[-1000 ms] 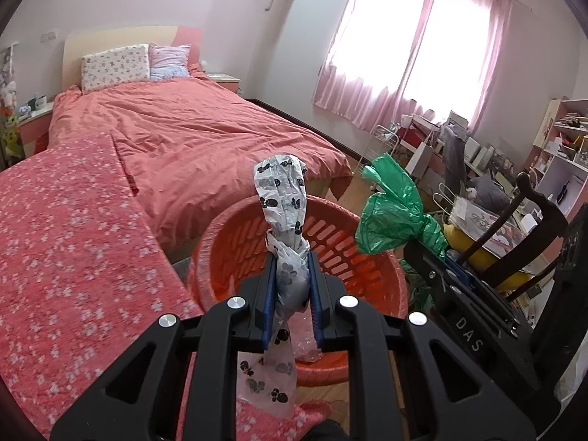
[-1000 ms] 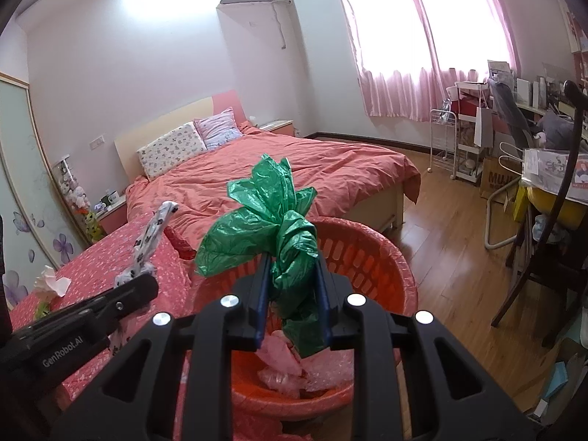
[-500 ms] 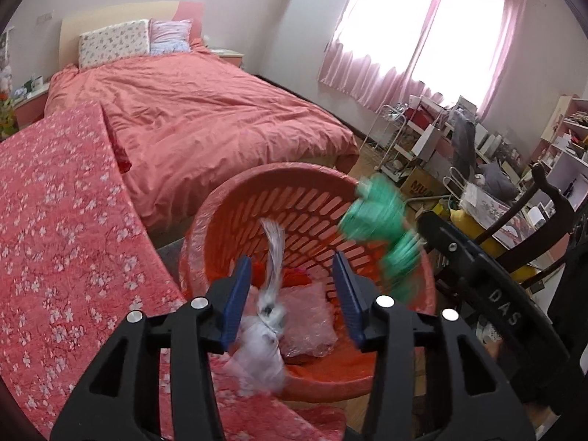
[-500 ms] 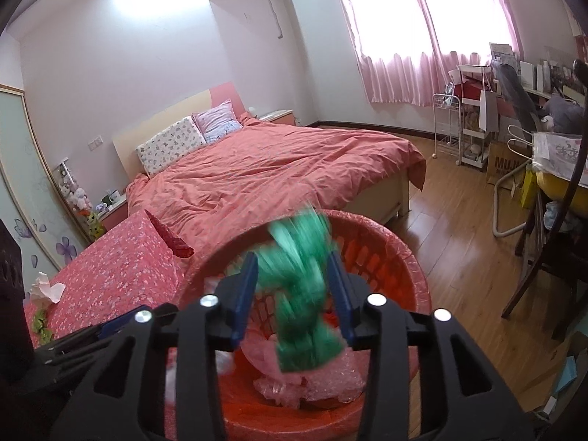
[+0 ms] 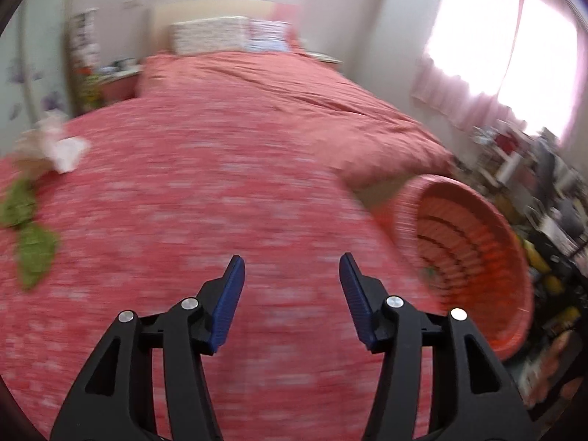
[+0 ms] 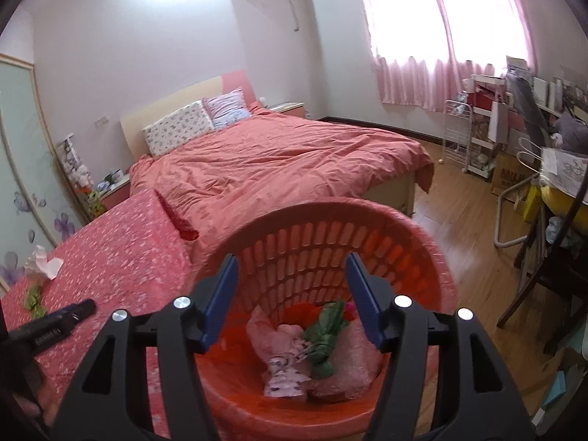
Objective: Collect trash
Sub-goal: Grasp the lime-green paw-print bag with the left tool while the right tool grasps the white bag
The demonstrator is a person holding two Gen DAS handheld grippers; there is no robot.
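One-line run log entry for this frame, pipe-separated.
left hand-held gripper: opening, empty, over red floral cover | right hand-held gripper: opening, empty, above orange slatted plastic basket | green plastic bag, spotted white wrapper: in basket

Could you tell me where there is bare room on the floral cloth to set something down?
The floral cloth is bare from the crumpled tissue and green scraps at its left end across to the orange basket. The basket's bottom is crowded with bags.

An orange slotted basket (image 6: 367,242) fills the lower centre of the right wrist view. On its floor lie a crumpled green bag (image 6: 325,334), a white spotted bag (image 6: 283,375) touching it, and pink wrap (image 6: 264,334) (all loosely heaped together).
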